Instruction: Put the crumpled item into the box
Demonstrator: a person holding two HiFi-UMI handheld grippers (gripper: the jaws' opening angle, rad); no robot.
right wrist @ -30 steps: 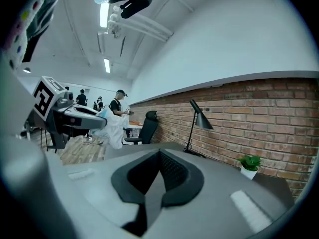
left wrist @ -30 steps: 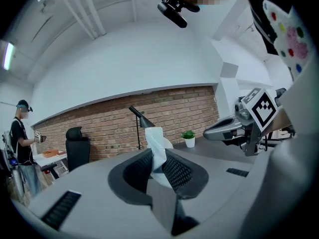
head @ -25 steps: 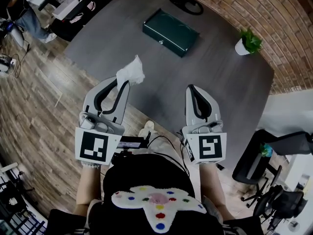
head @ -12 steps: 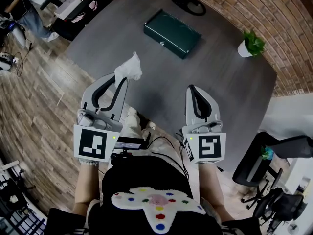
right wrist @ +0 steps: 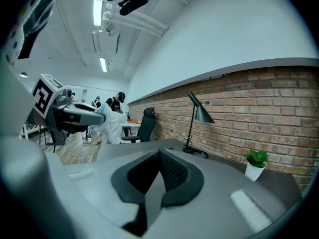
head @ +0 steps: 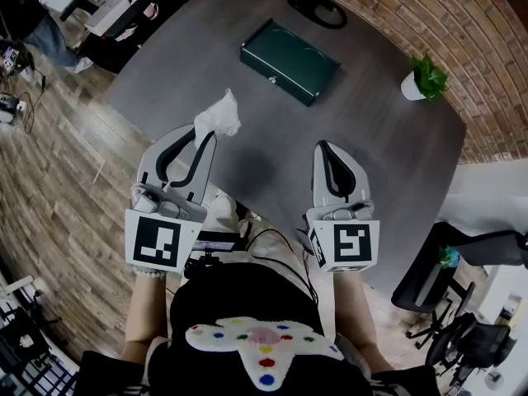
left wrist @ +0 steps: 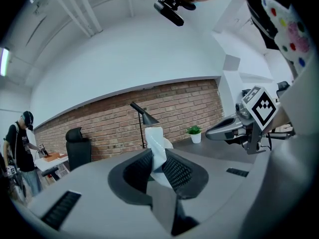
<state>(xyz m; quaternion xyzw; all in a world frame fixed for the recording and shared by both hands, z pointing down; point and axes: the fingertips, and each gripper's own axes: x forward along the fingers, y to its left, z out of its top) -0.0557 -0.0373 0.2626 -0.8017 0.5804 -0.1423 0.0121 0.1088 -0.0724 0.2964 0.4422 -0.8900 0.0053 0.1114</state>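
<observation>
Grasp done: grips the crumpled item (head: 219, 118) in the left claw (head: 206, 135), pads clamped on it, above the bench (head: 388, 163) near edge. Holds the right claw (head: 323, 148) closed and empty. Yet to carry across to the box (head: 289, 49) (lid apparently shut, well apart), open it, and deposit.

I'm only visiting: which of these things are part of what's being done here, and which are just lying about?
Part of the job:
crumpled white tissue, pinched in the left hand-held gripper
dark green box, on the table

Just lying about:
potted plant
desk lamp
</observation>
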